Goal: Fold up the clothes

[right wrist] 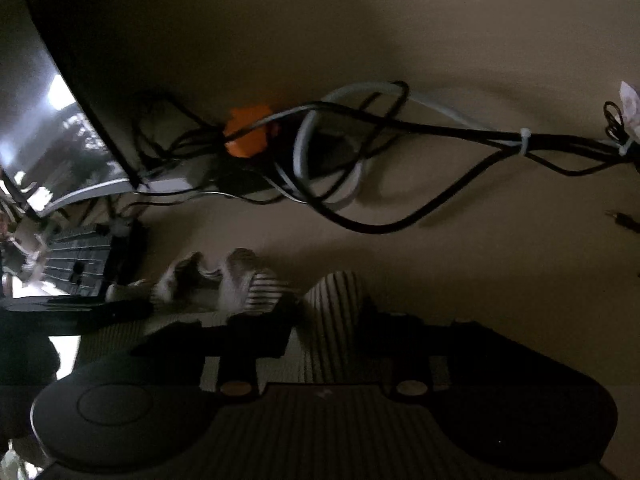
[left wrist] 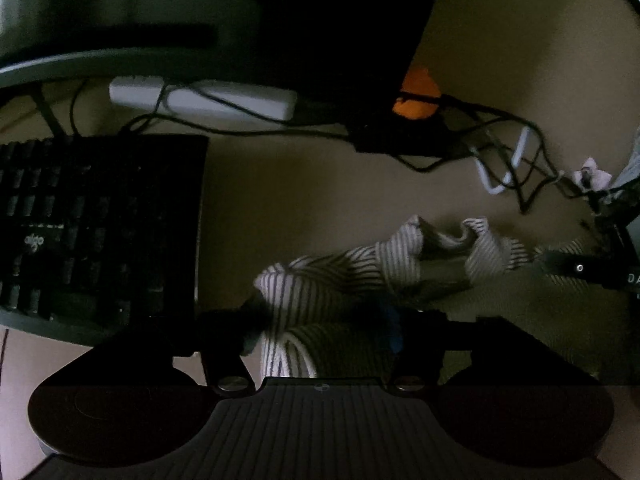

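Note:
A white garment with thin dark stripes (left wrist: 332, 280) lies bunched on the beige desk (left wrist: 300, 184). In the dim left wrist view my left gripper (left wrist: 328, 332) is shut on a thick bunch of it that fills the gap between the fingers. The cloth stretches right in wrinkled folds to my right gripper (left wrist: 580, 268), seen as a dark bar at the edge. In the right wrist view my right gripper (right wrist: 332, 328) is shut on a narrower fold of the striped garment (right wrist: 336, 304). More of it ruffles away to the left.
A black keyboard (left wrist: 100, 224) sits left of the garment, and a dark monitor (left wrist: 320, 20) stands behind. A white power strip (left wrist: 200, 98), an orange object (left wrist: 416, 96) and tangled black and white cables (right wrist: 400, 128) lie along the back of the desk.

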`<state>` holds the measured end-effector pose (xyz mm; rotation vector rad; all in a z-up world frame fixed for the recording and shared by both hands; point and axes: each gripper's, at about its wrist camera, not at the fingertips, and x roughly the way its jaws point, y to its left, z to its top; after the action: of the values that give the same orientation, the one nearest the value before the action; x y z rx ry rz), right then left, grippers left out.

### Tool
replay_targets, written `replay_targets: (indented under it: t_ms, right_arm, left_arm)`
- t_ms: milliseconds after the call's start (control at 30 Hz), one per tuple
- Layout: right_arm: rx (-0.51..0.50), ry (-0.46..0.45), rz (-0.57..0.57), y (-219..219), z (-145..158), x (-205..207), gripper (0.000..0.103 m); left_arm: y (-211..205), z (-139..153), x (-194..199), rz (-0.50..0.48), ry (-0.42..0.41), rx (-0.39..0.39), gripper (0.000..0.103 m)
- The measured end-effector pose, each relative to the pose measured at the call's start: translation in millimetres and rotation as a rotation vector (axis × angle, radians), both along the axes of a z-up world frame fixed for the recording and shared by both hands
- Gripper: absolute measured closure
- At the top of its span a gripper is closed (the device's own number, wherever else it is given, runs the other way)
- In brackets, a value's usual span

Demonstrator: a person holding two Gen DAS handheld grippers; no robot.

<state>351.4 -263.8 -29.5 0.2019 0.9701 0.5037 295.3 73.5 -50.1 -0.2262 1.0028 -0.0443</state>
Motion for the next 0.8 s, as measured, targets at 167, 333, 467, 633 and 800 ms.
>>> replay_targets:
  t_ms: [167, 333, 467, 633, 800]
  right_arm:
    - [-0.004, -0.005, -0.020, 4.8, -8.4, 5.4, 0.051]
    - [0.028, -0.004, 0.025, 17.3, -11.6, 9.5, 0.056]
    - [0.004, -0.009, 0.100, 28.5, -5.5, -1.0, 0.078]
    - [0.019, -0.080, 0.126, 12.2, 39.8, -37.7, 0.089]
    - [-0.012, -0.167, 0.181, -0.3, 89.2, -109.3, 0.091]
  left_arm:
    - [2.3, -3.6, 2.9, 0.006, -0.007, -0.001, 0.015]
    - [1.2, -5.3, 6.0, 0.009, -0.044, -0.003, 0.016]
    - [-10.6, -3.1, -0.2, -0.072, -0.073, 0.046, 0.067]
    - [-22.4, 37.3, -32.8, -0.148, -0.168, 0.057, 0.076]
    - [-35.1, 90.0, -109.3, -0.264, -0.296, 0.063, 0.076]
